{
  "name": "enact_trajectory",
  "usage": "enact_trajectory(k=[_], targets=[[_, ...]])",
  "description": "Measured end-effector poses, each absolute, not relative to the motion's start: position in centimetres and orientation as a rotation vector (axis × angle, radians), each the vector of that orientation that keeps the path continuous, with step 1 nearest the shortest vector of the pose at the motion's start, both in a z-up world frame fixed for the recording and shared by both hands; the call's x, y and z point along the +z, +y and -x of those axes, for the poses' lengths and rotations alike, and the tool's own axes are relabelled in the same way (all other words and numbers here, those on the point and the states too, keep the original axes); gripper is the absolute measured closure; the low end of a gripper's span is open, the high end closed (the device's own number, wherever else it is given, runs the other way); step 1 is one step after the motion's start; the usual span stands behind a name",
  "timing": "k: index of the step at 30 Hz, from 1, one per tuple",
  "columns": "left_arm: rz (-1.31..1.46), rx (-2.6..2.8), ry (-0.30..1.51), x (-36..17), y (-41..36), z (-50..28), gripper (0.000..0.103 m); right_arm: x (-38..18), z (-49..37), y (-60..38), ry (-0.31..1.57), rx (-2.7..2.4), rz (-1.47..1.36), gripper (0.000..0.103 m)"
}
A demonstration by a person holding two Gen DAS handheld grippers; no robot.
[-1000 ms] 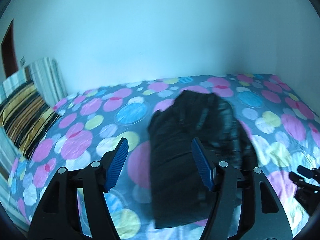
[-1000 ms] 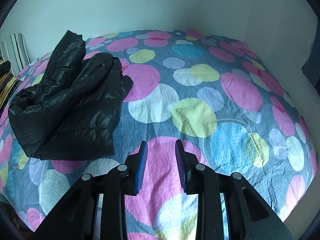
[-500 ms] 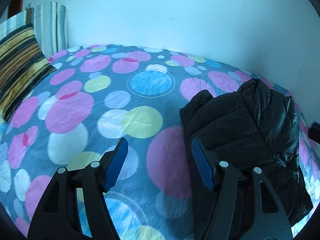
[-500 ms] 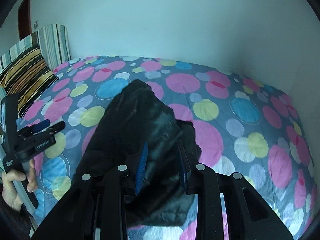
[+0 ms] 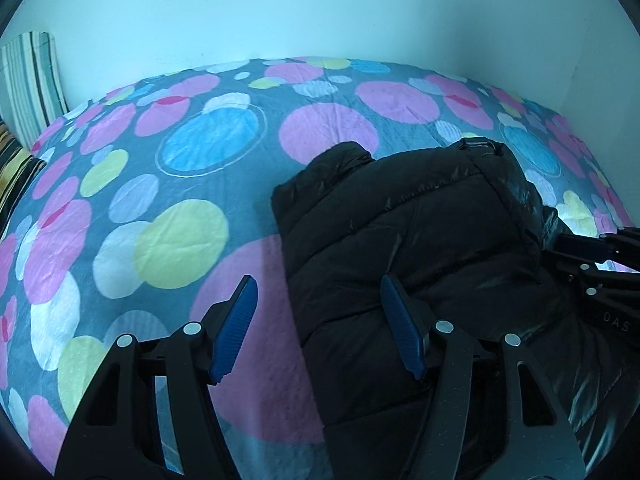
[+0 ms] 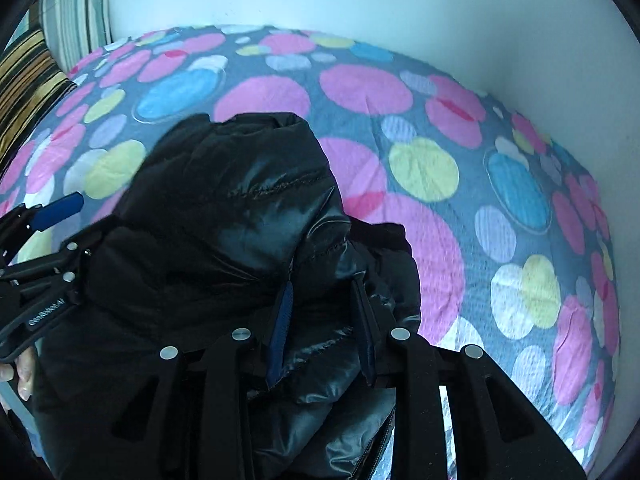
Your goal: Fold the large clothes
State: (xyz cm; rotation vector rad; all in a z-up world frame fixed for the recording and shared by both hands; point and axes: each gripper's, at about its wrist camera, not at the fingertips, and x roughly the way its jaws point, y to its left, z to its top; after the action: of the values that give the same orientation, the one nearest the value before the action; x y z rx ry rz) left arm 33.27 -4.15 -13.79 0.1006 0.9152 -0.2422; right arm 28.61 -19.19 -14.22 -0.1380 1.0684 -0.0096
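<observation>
A glossy black quilted puffer jacket [image 5: 420,240] lies bundled on a bed covered by a grey sheet printed with pink, blue and yellow circles [image 5: 168,184], toward the right half of the bed as the left wrist view shows it. Its long axis runs from the near edge of the bed away toward the pale wall [image 5: 320,12]; a narrower end, likely collar or sleeve, points to the wall and the bulkier body sits close to both cameras.

The left tool [image 5: 320,328] has its blue-padded fingers wide apart and holds nothing. Its right finger overlaps the jacket's left edge in the picture, while the left finger hangs over bare sheet, so the garment lies ahead and to the right of it; whether it touches the fabric cannot be told.

The right tool [image 6: 324,332] sits directly over the jacket's near right part with its fingers drawn close. Shiny fabric fills the gap between them, so it appears clamped on a fold of the jacket.

Judging from this, the right tool is the nearer one and has the cloth, and the coming fold probably depends on the left tool shifting rightward to take the jacket's left edge. Striped cushions [image 6: 48,52] stand at the far left corner.
</observation>
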Motion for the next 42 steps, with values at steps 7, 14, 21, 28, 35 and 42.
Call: enact_trajectory(k=[7, 14, 21, 28, 35, 42], targets=[[-0.224, -0.23, 0.916, -14.9, -7.2, -33.6, 0.053, -16.8, -28.8, -21.4, 1.107, -0.01, 0.056, 0.075], [-0.249, -0.222, 0.919, -15.3, -7.7, -33.9, 0.054, -17.9, -28.9, -21.8, 1.078, -0.022, 0.023, 0.075], [-0.216, -0.223, 0.897, -14.4, -7.0, -33.3, 0.053, -17.9, -28.7, -22.1, 1.055, -0.015, -0.003, 0.075], [-0.148, -0.23, 0.87, -12.0, -4.5, -29.6, 0.048, -17.7, -28.3, -22.5, 1.037, -0.009, -0.036, 0.075], [-0.112, -0.217, 0.877, -12.3, -3.1, -27.2, 0.045, -16.8, -28.0, -22.4, 1.017, -0.013, -0.043, 0.074], [-0.064, -0.21, 0.849, -10.6, -1.6, -25.4, 0.045, -10.1, -23.5, -21.3, 0.905, -0.006, -0.073, 0.073]])
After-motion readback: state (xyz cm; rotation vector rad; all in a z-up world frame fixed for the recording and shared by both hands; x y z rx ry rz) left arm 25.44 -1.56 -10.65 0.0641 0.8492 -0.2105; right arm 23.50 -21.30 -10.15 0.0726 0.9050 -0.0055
